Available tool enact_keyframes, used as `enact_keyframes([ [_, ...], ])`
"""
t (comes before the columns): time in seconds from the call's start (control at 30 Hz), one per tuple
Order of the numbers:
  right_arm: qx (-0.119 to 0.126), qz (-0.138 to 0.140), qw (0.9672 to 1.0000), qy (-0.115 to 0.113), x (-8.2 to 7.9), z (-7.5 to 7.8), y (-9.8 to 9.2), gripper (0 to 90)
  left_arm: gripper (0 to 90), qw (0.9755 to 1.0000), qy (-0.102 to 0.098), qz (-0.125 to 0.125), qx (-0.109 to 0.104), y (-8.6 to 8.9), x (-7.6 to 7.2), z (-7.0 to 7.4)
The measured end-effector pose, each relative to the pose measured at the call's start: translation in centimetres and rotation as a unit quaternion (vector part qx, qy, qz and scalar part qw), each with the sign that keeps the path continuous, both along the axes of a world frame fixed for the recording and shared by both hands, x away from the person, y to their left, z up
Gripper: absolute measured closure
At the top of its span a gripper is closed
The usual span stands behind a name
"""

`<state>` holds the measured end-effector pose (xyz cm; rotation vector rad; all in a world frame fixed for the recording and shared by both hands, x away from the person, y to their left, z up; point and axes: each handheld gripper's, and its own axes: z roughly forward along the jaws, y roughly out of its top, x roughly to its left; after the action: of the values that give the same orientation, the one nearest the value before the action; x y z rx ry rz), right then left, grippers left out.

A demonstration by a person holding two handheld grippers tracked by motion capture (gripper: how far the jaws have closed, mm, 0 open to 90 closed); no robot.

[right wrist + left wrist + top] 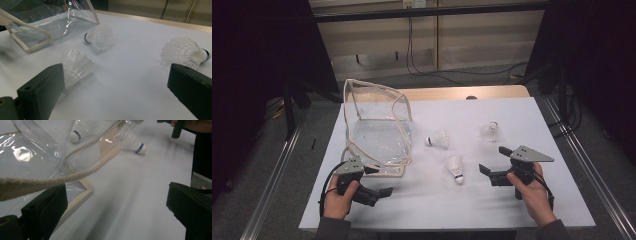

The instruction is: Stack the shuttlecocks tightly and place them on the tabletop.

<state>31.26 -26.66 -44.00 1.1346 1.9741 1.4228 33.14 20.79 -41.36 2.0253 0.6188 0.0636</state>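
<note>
Left gripper (373, 180) jaws wide apart, holding nothing, at front edge of clear bag (379, 135). Right gripper (495, 164) likewise agape and bare, beside nearest shuttlecock (455, 168). Middle shuttlecock (438, 139) and far shuttlecock (491, 131) lie on table (522, 200). Judgement: none bagged yet; all three left.

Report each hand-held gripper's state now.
Left hand-held gripper: open, holding nothing, beside the clear bag.
Right hand-held gripper: open, holding nothing, near a shuttlecock.

You see a glossy clear plastic bag (379, 135) with rough cloth trim, feathery white shuttlecocks (455, 167), matt black jaws.
</note>
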Motion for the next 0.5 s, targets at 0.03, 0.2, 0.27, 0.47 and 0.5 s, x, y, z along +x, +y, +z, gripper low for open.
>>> enact_keyframes([
  [0.03, -0.002, 0.0, 1.0, 0.002, 0.1, 0.0, 0.0, 0.4, 3.7, 1.0, 0.0, 0.0, 0.0, 0.0, 0.0, 0.0],
  [0.2, 0.004, 0.002, 1.0, 0.005, 0.4, 0.2, 0.2, 0.4, 3.7, 1.0, 0.0, 0.002, -0.002, 0.0, 0.0, 0.0],
  [0.27, 0.001, 0.002, 1.0, 0.006, 0.5, 0.2, 0.3, 0.2, 3.7, 1.0, 0.0, 0.002, -0.002, -0.1, 0.0, 0.0],
  [0.47, 0.0, 0.018, 0.9997, 0.016, 0.9, 0.3, 1.0, 0.6, 3.7, 1.0, 0.0, 0.001, 0.001, -0.1, 0.0, -0.1],
  [0.5, 0.001, 0.019, 0.9996, 0.019, 1.0, 0.3, 1.2, 0.4, 3.7, 1.0, 0.0, 0.001, 0.001, -0.2, 0.0, -0.1],
])
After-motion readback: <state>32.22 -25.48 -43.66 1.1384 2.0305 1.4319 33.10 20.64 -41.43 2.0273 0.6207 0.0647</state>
